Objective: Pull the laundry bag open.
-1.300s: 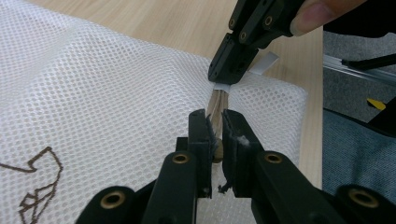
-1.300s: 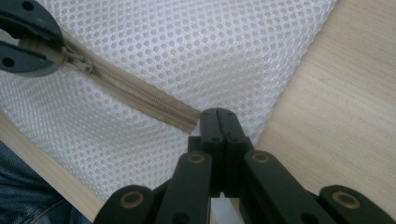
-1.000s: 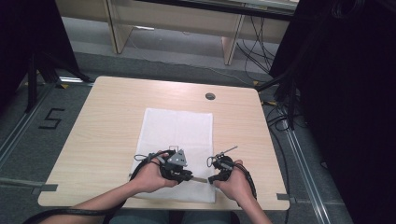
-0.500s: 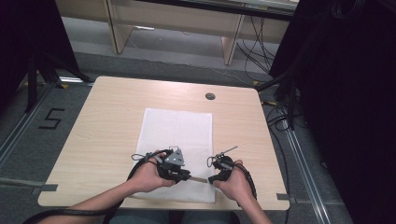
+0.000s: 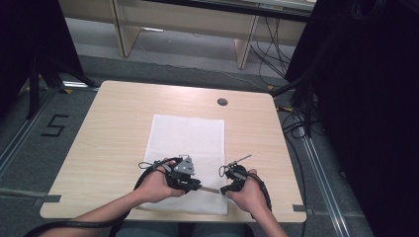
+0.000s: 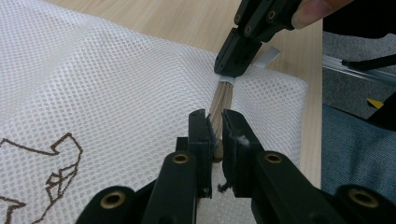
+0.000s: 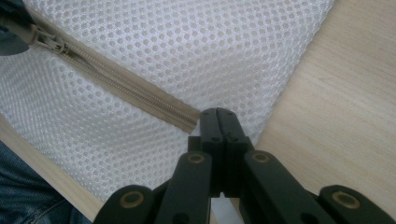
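Mesh laundry bag (image 5: 187, 148), white, flat on table (image 5: 108, 128), near edge toward person. Left gripper (image 6: 214, 135) pinched on zipper pull (image 6: 216, 150); right gripper (image 7: 219, 122) clamped shut on bag's corner fabric at zipper (image 7: 116, 83) end, probably bracing cloth so slider could run. Zipper seemingly closed along visible length. Bag looked limp, flat, likely empty; contents indiscernible through mesh.
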`<state>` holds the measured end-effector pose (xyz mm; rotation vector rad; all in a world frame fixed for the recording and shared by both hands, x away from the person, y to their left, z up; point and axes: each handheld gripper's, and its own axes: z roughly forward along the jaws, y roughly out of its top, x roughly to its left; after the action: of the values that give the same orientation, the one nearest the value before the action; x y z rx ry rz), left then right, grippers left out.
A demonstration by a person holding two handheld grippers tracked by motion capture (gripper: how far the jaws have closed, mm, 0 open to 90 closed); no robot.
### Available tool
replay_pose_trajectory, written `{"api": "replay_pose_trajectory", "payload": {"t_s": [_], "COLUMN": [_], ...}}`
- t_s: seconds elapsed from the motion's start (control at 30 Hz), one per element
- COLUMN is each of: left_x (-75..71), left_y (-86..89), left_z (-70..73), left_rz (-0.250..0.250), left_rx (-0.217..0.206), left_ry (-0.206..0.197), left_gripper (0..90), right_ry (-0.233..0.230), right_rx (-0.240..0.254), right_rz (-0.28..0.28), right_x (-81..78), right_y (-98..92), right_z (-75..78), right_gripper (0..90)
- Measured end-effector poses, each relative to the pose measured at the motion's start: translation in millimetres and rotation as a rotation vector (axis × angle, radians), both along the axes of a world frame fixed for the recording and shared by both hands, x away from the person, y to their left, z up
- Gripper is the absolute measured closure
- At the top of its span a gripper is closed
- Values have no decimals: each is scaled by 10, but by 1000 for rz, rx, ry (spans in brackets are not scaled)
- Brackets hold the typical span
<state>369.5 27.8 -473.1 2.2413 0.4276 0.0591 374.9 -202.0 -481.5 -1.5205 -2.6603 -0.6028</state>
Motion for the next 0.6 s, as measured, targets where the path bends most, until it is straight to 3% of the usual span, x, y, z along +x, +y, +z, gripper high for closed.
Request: {"api": "replay_pose_trajectory", "payload": {"t_s": [0.23, 0.4, 0.47, 0.6], "left_x": [5, 9, -8, -9], "left_y": [20, 136, 124, 123], "left_z": [19, 14, 10, 24], "left_rz": [-2, 5, 3, 2], "left_rx": [3, -24, -4, -12], "left_ry": [3, 22, 4, 9], "left_gripper": [820, 819, 820, 820], "right_ry": [0, 2, 0, 0], "right_rx": [4, 8, 3, 4], "right_rz": [5, 7, 4, 0], "right_x": [2, 6, 8, 3], "right_y": [-5, -7, -5, -2], "right_z": [-1, -3, -4, -3], "right_gripper": [900, 900, 900, 900]}}
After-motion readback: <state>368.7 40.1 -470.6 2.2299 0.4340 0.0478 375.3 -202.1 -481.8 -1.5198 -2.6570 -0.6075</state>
